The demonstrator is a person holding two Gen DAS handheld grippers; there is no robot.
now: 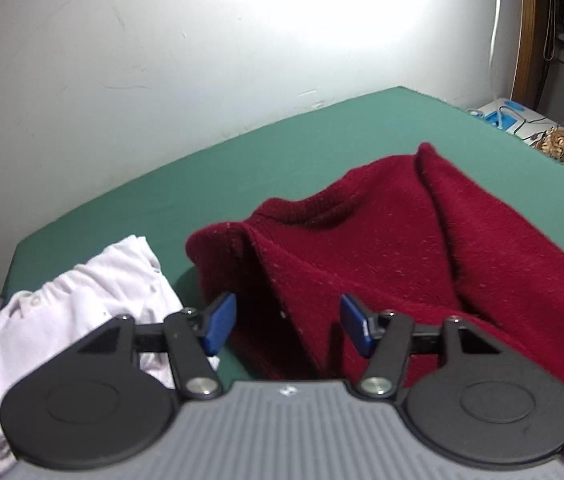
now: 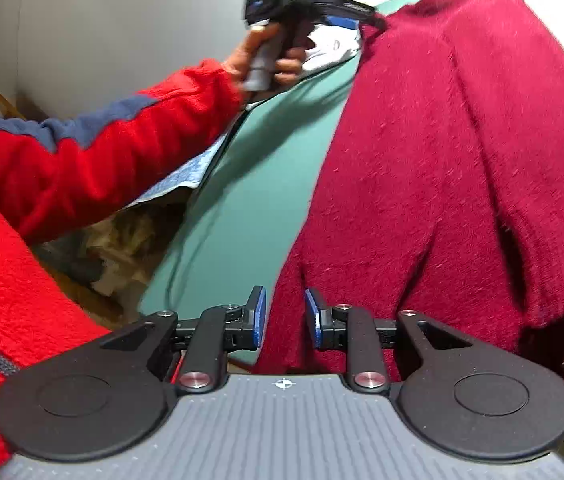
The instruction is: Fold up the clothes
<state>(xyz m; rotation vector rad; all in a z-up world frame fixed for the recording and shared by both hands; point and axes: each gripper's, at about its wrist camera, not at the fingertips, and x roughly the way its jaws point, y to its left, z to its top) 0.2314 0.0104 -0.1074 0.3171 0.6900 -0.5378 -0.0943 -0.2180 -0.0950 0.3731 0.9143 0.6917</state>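
Observation:
A dark red knit sweater (image 1: 401,240) lies rumpled on the green table (image 1: 242,168). My left gripper (image 1: 287,328) is open just above its near raised fold, and nothing is pinched between the blue pads (image 1: 220,328). In the right wrist view the same sweater (image 2: 441,160) fills the right half. My right gripper (image 2: 285,320) stands open at the sweater's near left edge, with fabric showing in the gap between its pads (image 2: 258,318). A hand (image 2: 270,60) holds the left gripper's handle at the sweater's far corner.
A crumpled white garment (image 1: 82,300) sits at the table's left end beside the sweater. The white wall (image 1: 162,60) runs behind the table. A red sleeve (image 2: 122,140) reaches across the table's left edge (image 2: 210,184). Clutter lies on the floor (image 2: 122,240) below that edge.

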